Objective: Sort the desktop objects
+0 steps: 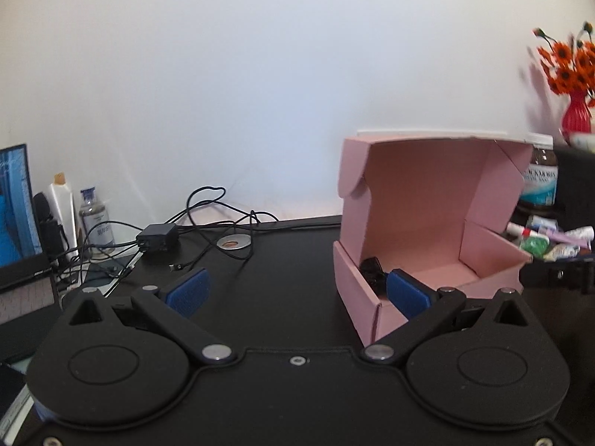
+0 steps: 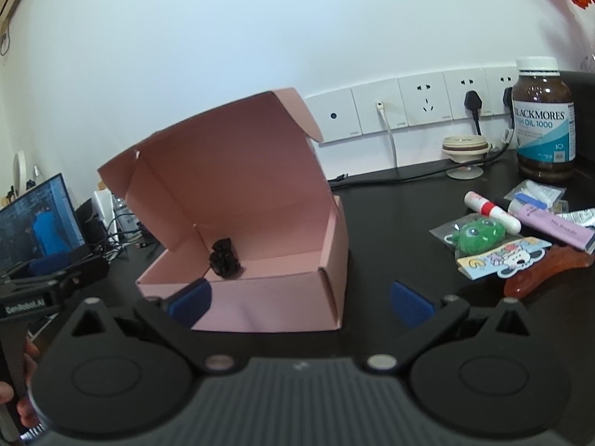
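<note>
Both tools hover with nothing between their pads: the left gripper (image 1: 297, 290) has its fingers (image 1: 187, 291) spread wide and released, its right pad at the near wall of the pink box (image 1: 427, 223); whether it touches the cardboard I cannot tell. The right gripper (image 2: 299, 299) is likewise released and empty, its left pad low against the front of that box (image 2: 260, 297), its right pad over bare counter (image 2: 390, 223). Judging from this, one sort is done and the next pick is not yet begun: one black clip (image 2: 224, 259) already lies inside the box, at the back left corner, with the lid standing open. The next move seemingly calls for the right gripper to swing toward 2 o'clock, where the loose things wait, and close on one before carrying it over the box wall. In that pile I count one green toy (image 2: 479, 236) in a clear bag, one cartoon sticker (image 2: 502, 258), one glue stick (image 2: 491, 210), one lilac tube (image 2: 554, 225) and one amber piece (image 2: 546, 275); some small packets behind are too jumbled to count. Farther back stands one brown bottle (image 2: 543, 119), and at 1 o'clock one suction holder (image 2: 465, 154).
</note>
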